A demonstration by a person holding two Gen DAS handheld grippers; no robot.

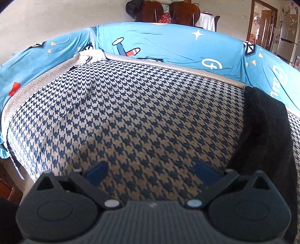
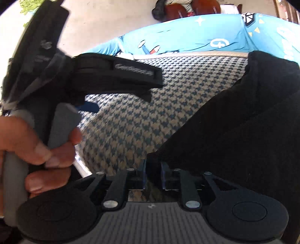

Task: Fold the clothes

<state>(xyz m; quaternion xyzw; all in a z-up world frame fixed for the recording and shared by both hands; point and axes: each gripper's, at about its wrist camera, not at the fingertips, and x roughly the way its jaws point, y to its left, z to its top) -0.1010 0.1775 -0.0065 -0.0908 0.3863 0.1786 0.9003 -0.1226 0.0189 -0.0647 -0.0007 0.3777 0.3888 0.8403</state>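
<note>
A blue-and-beige houndstooth cloth (image 1: 131, 112) lies spread flat over the table. A black garment (image 1: 266, 131) lies draped across its right side. My left gripper (image 1: 151, 172) hovers low over the near part of the houndstooth cloth, open, with nothing between its blue pads (image 1: 96, 172). My right gripper (image 2: 154, 174) is shut on the near corner of the black garment (image 2: 234, 122), its fingers almost together with dark fabric between them. In the right wrist view a person's hand (image 2: 37, 146) grips the grey handle (image 2: 63, 123) of the left gripper at the left.
A bright blue cartoon-print cover (image 1: 168, 43) wraps the table beyond the houndstooth cloth. A pale dotted border (image 1: 168, 64) runs along the cloth's far edge. Brown chairs (image 1: 185, 11) stand behind the table, and a doorway (image 1: 262, 24) is at the far right.
</note>
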